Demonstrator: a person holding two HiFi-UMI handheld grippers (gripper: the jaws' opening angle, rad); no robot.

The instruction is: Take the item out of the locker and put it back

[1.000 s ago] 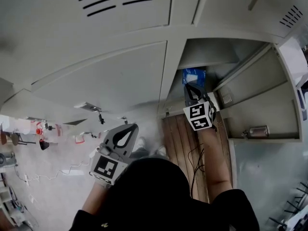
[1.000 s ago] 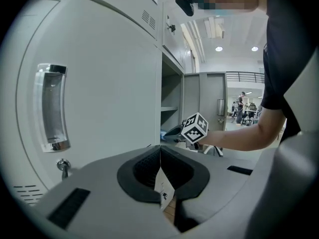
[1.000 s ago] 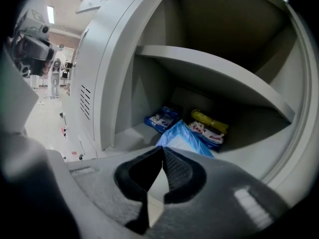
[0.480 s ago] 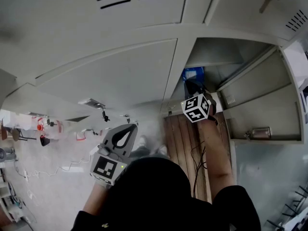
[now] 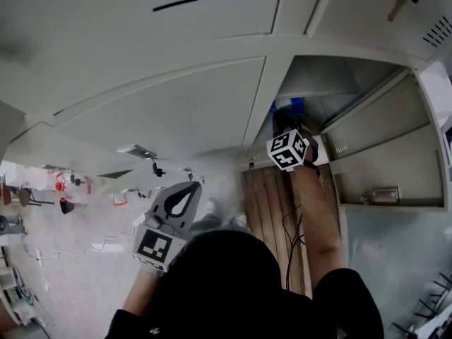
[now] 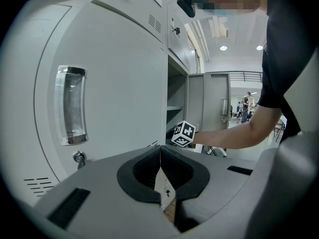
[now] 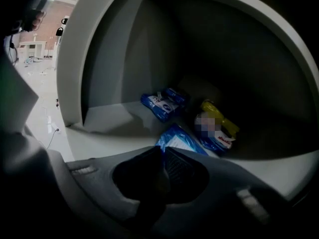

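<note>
The left gripper [image 6: 160, 151] hangs outside the locker [image 5: 367, 126], well away from the open box. Its jaws are pressed together, and a small white slip [image 6: 164, 189] is pinched in the line where they meet. This hand is the far one from the job.

The right gripper [image 7: 162, 151] is the near one. It reaches into the open box and points a little down. Its jaws have just been opening and now stand only a crack apart. I see nothing inside the crack.

The blue packet [image 7: 178, 137] lies flat on the shelf [image 7: 109, 116], right at the jaw tips and straight ahead of them. Its long side seems to run away from the jaws and a bit to the right, but the jaws hide its near end. I think the packet is back in place, so the next move would be a straight pull back out.

Deeper in lie another blue pack [image 7: 160, 102] and a yellow one [image 7: 219, 121].

A second ago the right gripper was further out and lower in the head view, with the blue packet bright in its tips. Now its cube [image 5: 288, 150] sits higher and has turned. The left gripper has hardly moved.
</note>
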